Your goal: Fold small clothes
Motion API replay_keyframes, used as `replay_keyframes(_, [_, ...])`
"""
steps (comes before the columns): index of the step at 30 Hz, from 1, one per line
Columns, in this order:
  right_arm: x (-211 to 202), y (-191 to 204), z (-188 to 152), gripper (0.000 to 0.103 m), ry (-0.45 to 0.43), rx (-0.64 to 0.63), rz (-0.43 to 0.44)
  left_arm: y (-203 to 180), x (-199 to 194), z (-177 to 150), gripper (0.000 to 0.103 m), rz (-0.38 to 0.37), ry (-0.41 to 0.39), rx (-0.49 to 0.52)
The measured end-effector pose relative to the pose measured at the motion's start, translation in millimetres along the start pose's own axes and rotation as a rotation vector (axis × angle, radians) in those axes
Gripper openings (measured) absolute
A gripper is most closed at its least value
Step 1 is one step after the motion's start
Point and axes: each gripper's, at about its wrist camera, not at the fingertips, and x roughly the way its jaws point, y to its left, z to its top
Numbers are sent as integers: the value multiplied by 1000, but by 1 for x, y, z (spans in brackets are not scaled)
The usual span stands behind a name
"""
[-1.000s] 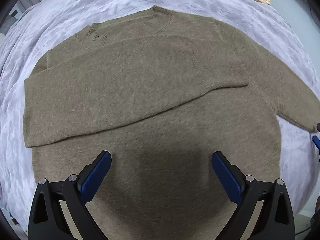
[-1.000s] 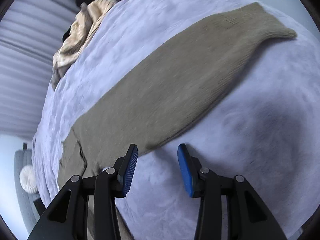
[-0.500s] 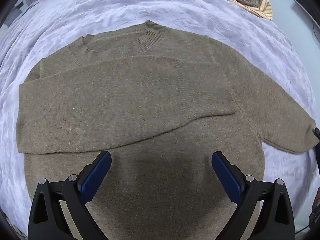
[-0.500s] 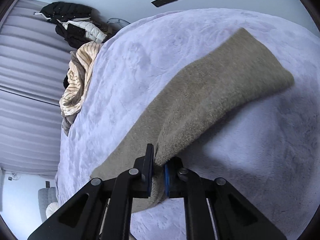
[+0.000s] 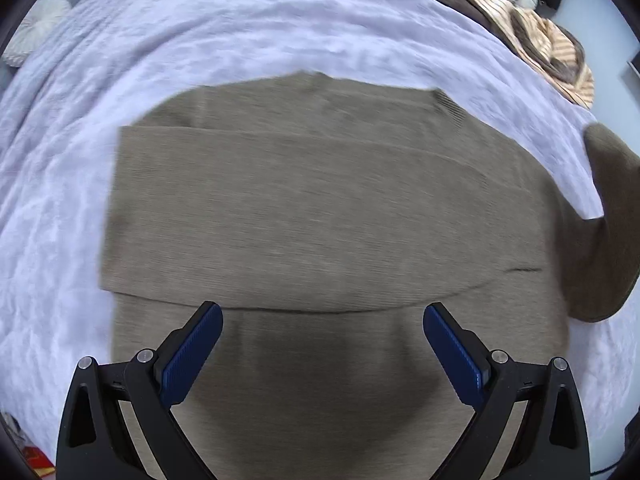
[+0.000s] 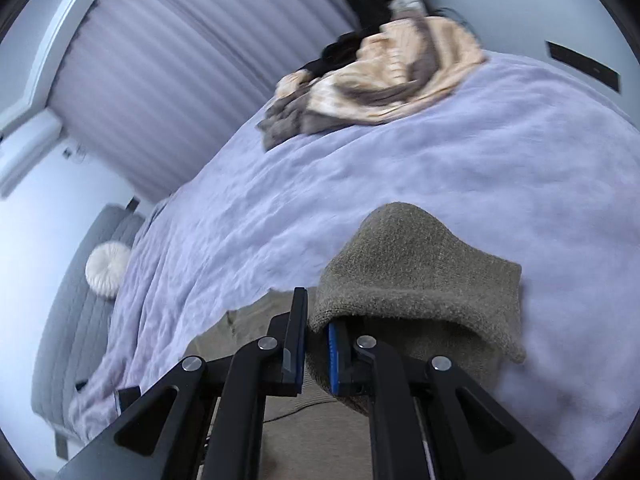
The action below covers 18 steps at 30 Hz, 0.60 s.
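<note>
An olive-brown knit sweater (image 5: 320,216) lies flat on the lavender bedspread (image 5: 240,28), with one sleeve folded straight across its chest. My left gripper (image 5: 322,324) hovers open above the sweater's lower body, nothing between its blue pads. The other sleeve (image 5: 608,224) is raised off the bed at the right edge of the left wrist view. In the right wrist view my right gripper (image 6: 318,344) is shut on that sleeve's cuff (image 6: 416,280), which drapes over the fingers above the bedspread (image 6: 360,176).
A heap of striped beige and dark clothes (image 5: 536,40) lies at the bed's far right; the same clothes heap (image 6: 380,76) shows in the right wrist view. A round white cushion (image 6: 107,258) rests against a grey headboard (image 6: 68,320). Pleated curtains (image 6: 192,60) hang behind.
My right gripper closed on the sleeve cuff, then lifted it off the bed and swung it over toward the sweater body. My left gripper shifted over the sweater, staying open.
</note>
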Motion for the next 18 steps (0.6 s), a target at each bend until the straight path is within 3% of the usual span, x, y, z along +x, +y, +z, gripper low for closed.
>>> replay_keyframes(4, [81,79,-40,9,184,-205,54,49,-3,-2,101,17,-5,-59])
replay_keyframes(7, [128,101,-81,12,332,-267,63,78,-3,-4,101,45,-13,-95])
replay_keyframes(10, [169,96,-109,20,477,-237,-8,97,-3,-11,101,52,-17,-119])
replay_keyframes(14, [153,72,-117,45,434,-44,34,118,-6,-21,101,41,-30,-135])
replay_keyframes(18, [135,55,-98,46,302,106,-12,133,-11,-29,101,25,-32,-144])
